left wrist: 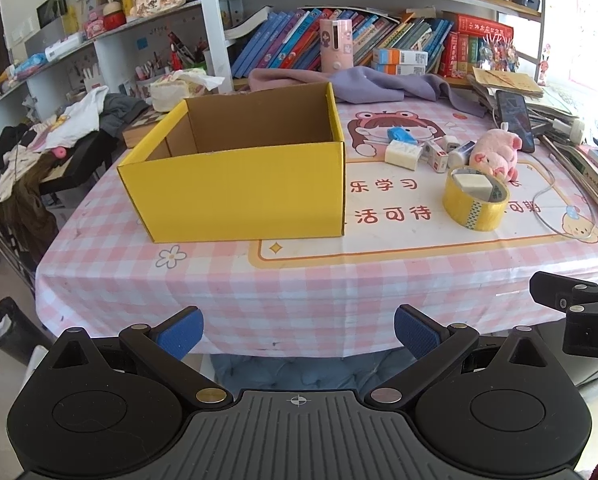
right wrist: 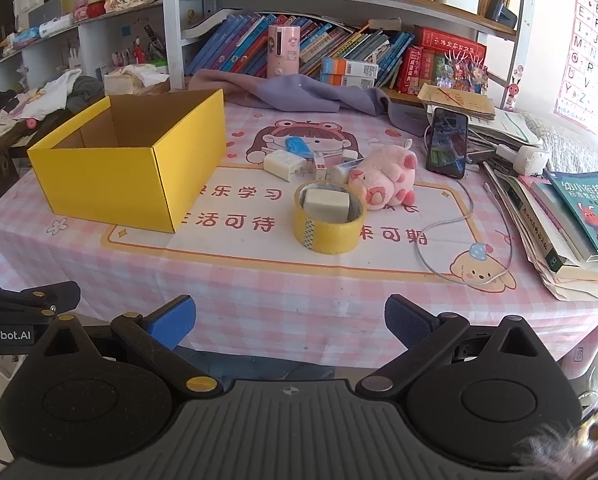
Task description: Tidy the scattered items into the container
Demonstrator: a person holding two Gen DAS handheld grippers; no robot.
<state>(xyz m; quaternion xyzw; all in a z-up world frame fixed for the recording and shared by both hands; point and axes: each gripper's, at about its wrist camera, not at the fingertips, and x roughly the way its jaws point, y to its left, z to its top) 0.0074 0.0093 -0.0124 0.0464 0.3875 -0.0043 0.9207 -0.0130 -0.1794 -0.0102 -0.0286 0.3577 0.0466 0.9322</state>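
An open yellow cardboard box [left wrist: 235, 188] [right wrist: 111, 184] stands on the pink checked tablecloth, its inside bare. To its right lie a yellow tape roll [left wrist: 475, 200] [right wrist: 329, 218] with a white block resting in its core, a pink plush pig [left wrist: 495, 154] [right wrist: 385, 178], a white charger cube [left wrist: 403, 155] [right wrist: 283, 165], a blue item [left wrist: 401, 135] [right wrist: 299, 146] and small white pieces. My left gripper [left wrist: 299, 332] hangs open off the table's near edge, holding nothing. My right gripper [right wrist: 291, 322] is open too, also short of the table.
A phone [right wrist: 447, 142] leans on a stack of books and papers [right wrist: 559, 216] along the right edge, with a white cable [right wrist: 467, 240] looping over the cloth. A purple cloth [right wrist: 299, 92] lies at the back before the bookshelves. Clothes [left wrist: 59, 128] pile up at the left.
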